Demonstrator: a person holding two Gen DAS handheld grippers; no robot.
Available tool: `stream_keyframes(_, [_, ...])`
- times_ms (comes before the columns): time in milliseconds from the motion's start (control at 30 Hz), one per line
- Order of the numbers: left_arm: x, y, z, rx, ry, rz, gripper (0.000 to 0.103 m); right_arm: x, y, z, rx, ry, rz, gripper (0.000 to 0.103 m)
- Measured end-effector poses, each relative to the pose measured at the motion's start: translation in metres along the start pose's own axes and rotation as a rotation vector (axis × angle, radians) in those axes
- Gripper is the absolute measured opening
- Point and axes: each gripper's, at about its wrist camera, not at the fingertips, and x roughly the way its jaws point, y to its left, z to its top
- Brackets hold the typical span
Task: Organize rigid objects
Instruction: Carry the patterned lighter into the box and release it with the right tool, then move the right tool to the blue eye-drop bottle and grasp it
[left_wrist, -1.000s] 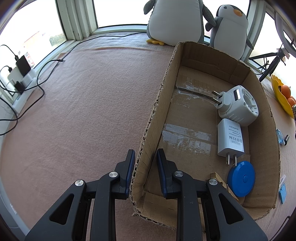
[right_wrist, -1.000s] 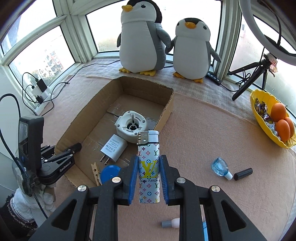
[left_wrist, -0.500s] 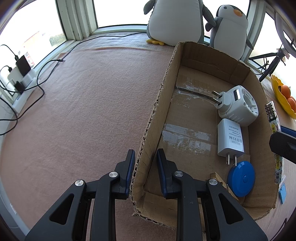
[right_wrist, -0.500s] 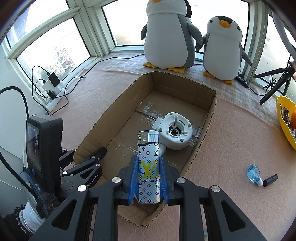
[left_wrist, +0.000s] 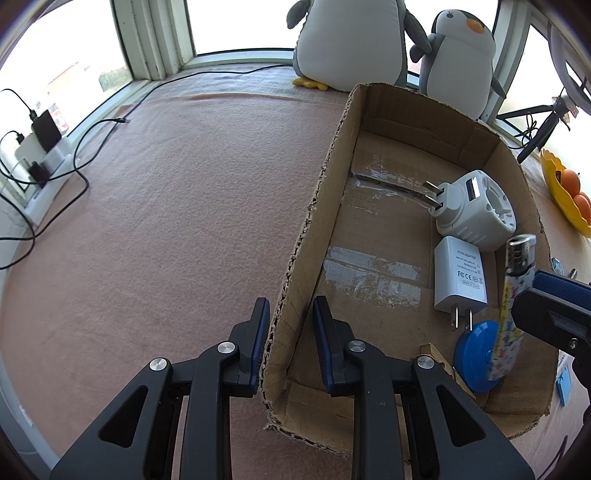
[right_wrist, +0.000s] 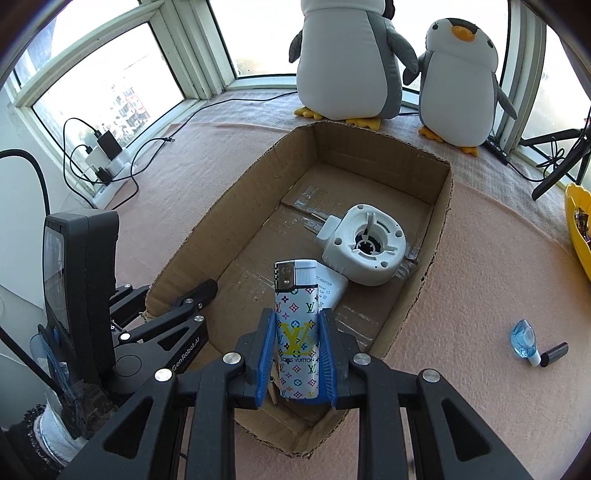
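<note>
My right gripper (right_wrist: 297, 325) is shut on a white patterned lighter (right_wrist: 296, 325) and holds it upright over the near end of the cardboard box (right_wrist: 441, 206). The lighter also shows in the left wrist view (left_wrist: 511, 299), above the blue disc (left_wrist: 474, 360). My left gripper (left_wrist: 290, 314) straddles the box's left wall (left_wrist: 295, 266), one finger inside and one outside, clamping it. In the box lie a white travel adapter (left_wrist: 474, 212), a white AC adapter (left_wrist: 460, 278) and a wooden clothespin (left_wrist: 430, 349).
Two plush penguins (right_wrist: 351, 55) stand behind the box. A blue dropper bottle (right_wrist: 524, 339) and a black cap (right_wrist: 554, 352) lie on the pink cloth at right. A yellow fruit bowl (left_wrist: 565, 195) sits far right. A charger and cables (left_wrist: 40, 147) are at left.
My right gripper has carried the lighter leftward and forward, from beside the box to over its near end. The left gripper has stayed on the box wall.
</note>
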Motion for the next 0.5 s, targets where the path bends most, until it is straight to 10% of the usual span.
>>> stream_keyframes(133, [0.000,0.000,0.000,-0.001,0.000,0.000,0.023,-0.002,-0.002,0.000,0.013,-0.009,0.001,0.044])
stream_keyframes(500, [0.000,0.000,0.000,-0.002,0.000,-0.001,0.023,-0.023,-0.023,-0.005,0.071,-0.038,-0.013,0.044])
